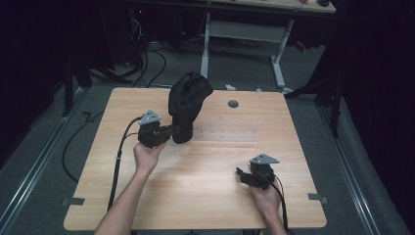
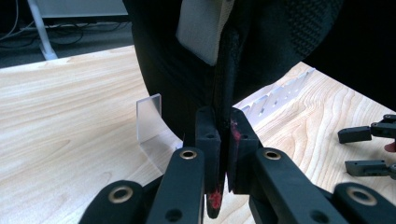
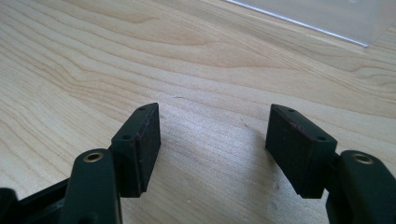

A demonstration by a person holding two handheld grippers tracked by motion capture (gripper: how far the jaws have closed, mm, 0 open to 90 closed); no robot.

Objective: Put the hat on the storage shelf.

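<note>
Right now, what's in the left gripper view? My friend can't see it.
The left gripper is shut on a dark strap edge of a black bag that stands on a light wooden table. A clear plastic stand sits behind the bag, and the other gripper waits at the right edge.
</note>
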